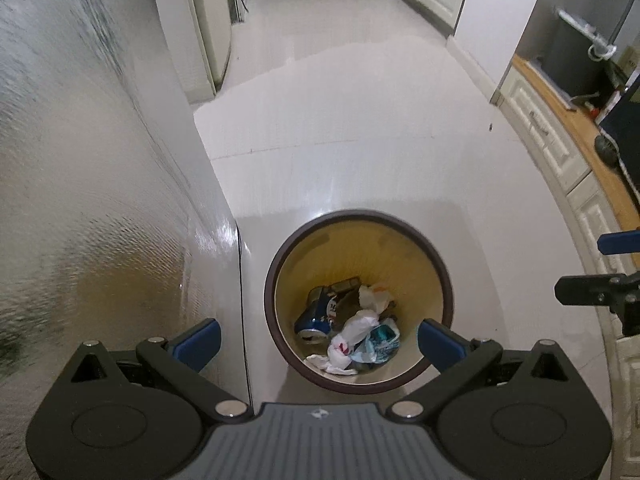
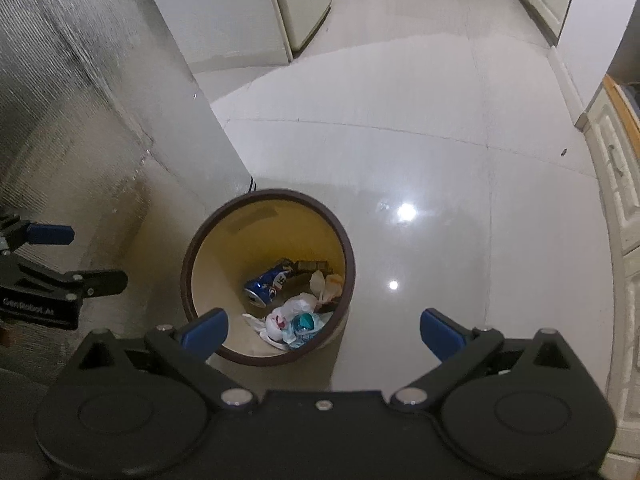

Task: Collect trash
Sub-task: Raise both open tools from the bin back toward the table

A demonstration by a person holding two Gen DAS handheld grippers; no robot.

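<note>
A round waste bin with a dark brown rim and yellow inside stands on the pale floor. In it lie a crushed blue can, crumpled white plastic, a teal wrapper and other scraps. My left gripper hangs open above the bin, nothing between its blue pads. My right gripper is open too, high over the bin's right side, and empty. Each gripper shows at the edge of the other's view: the right gripper, the left gripper.
A tall textured metal-look panel rises just left of the bin. White cabinets with a wooden counter line the right side. The glossy tiled floor runs on into a corridor with white doors.
</note>
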